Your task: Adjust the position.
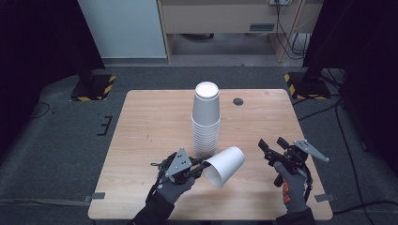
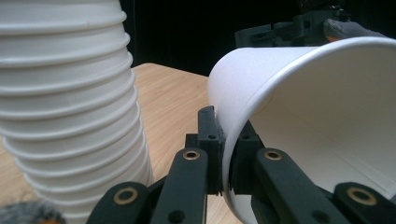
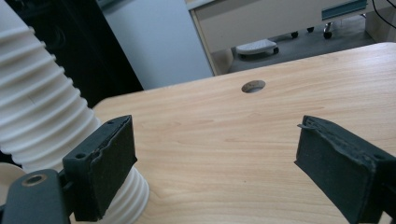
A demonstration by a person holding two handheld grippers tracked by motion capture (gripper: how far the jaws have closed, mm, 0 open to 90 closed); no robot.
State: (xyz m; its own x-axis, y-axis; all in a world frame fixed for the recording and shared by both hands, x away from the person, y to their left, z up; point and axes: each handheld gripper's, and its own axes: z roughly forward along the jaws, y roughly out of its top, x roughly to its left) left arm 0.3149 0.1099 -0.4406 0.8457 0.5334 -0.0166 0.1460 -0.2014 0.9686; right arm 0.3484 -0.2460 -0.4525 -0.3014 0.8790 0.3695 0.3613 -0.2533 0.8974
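The stack of cups [image 1: 206,119] is the largest thing on the wooden surface [image 1: 150,136]: white paper cups nested upside down into a tall ribbed column, standing near the middle and leaning slightly. It looks light and top-heavy, so a sideways knock would probably tip it (the rolled rims give the only firm ledges to catch). A hold low on the column would likely steady it best.

The single cup [image 1: 225,165] is the same white paper, thin-walled, with a rolled rim and a faint seam inside. It is held on its side above the surface, just in front of the stack's foot, mouth turned toward the person. I judge it very light, easily crushed, and a little slick; the rim is the stiffest part, and that is where it is taken.

The left gripper [image 2: 226,156] pinches that rim, one jaw inside the cup and one outside. The right gripper [image 1: 273,145] hovers to the right of the cup, jaws spread wide with nothing between them.
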